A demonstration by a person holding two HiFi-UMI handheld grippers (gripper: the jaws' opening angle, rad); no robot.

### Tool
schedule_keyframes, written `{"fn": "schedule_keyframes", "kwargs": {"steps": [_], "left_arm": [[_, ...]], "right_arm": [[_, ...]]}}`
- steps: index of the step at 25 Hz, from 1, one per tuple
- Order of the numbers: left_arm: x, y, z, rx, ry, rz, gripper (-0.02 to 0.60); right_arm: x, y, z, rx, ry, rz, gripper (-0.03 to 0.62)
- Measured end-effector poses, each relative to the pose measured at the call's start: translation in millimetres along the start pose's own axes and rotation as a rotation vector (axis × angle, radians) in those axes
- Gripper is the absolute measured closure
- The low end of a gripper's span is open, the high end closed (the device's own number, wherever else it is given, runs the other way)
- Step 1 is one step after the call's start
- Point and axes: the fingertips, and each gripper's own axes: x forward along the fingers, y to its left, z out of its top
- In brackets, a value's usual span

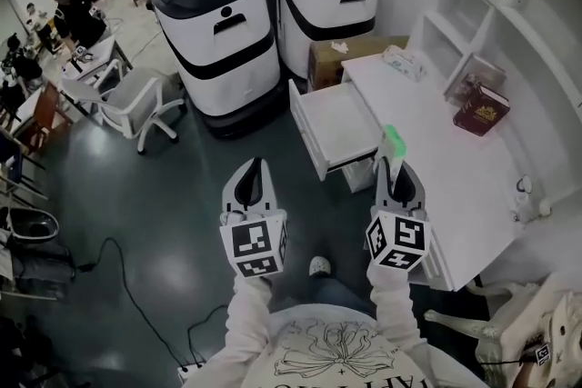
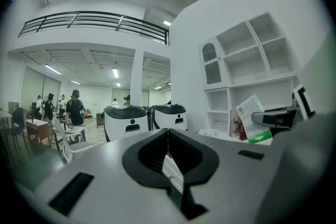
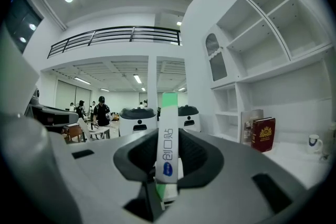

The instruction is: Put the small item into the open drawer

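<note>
The small item is a slim white box with a green end (image 3: 168, 144). It stands upright between the jaws of my right gripper (image 3: 168, 176), which is shut on it. From the head view the box (image 1: 393, 141) sticks out past the right gripper (image 1: 395, 164) and hangs near the front right corner of the open white drawer (image 1: 335, 124). The drawer is pulled out from the white desk (image 1: 436, 150) and looks empty. My left gripper (image 1: 255, 168) is held over the floor to the left of the drawer, jaws shut with nothing in them (image 2: 168, 136).
Two white and black machines (image 1: 218, 32) stand behind the drawer, with a cardboard box (image 1: 338, 61) beside them. A red book (image 1: 480, 110) and a mug (image 1: 525, 187) lie on the desk under white shelves (image 1: 491, 4). An office chair (image 1: 136, 104) and people are at far left.
</note>
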Motion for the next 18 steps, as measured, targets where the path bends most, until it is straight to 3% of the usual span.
{"fn": "schedule_keyframes", "kwargs": {"steps": [18], "left_arm": [[162.3,-8.0,-16.3,-0.007,0.076,0.026,0.574]], "right_arm": [[158.0,-53.4,-25.8,0.029,0.081,0.017,0.503]]}}
